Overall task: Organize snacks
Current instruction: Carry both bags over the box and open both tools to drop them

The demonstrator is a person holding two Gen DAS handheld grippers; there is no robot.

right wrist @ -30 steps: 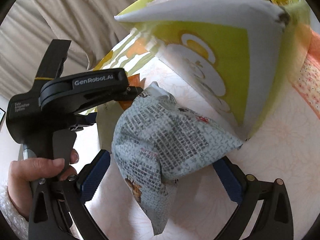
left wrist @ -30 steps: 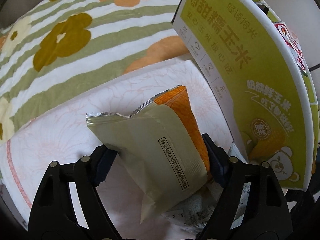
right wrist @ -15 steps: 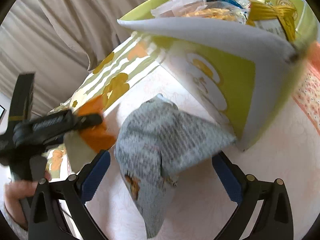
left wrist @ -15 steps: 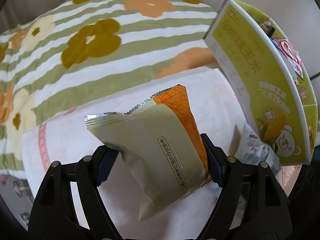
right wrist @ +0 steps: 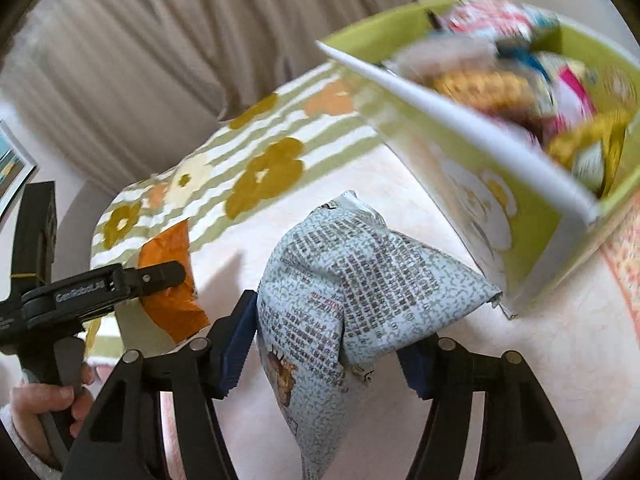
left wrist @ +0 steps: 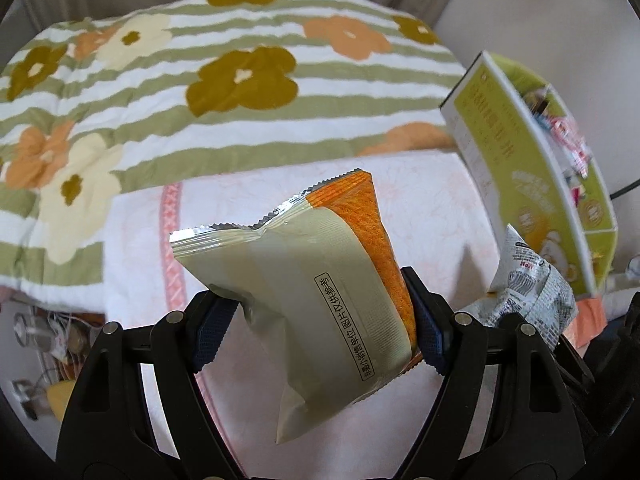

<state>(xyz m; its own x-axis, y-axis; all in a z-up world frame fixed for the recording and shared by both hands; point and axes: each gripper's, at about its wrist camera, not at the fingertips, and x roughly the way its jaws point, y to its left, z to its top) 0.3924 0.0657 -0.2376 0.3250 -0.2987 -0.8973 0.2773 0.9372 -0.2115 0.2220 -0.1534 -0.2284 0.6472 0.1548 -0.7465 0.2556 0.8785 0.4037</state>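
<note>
Two snack packets gripped above the pink-patterned white cloth [left wrist: 132,240], beside the lime-green cardboard box [left wrist: 520,160].

The left gripper [left wrist: 316,326] pinches a beige-and-orange foil snack packet [left wrist: 304,296]; this view catches the box's printed side. The right gripper [right wrist: 326,346], whose jaws have just been closing, clamps a pale grey text-printed crinkly snack bag [right wrist: 360,280]; only here do the box's blurred mixed snacks [right wrist: 520,80] and the person's hand [right wrist: 44,404] holding the left gripper's handle appear.

Soft daylight, bright and even, with faint shadows on the bedding. The green box [right wrist: 516,184] beyond the right hand-held gripper [right wrist: 328,344] smears with motion blur; fisheye edges bend and darken.
</note>
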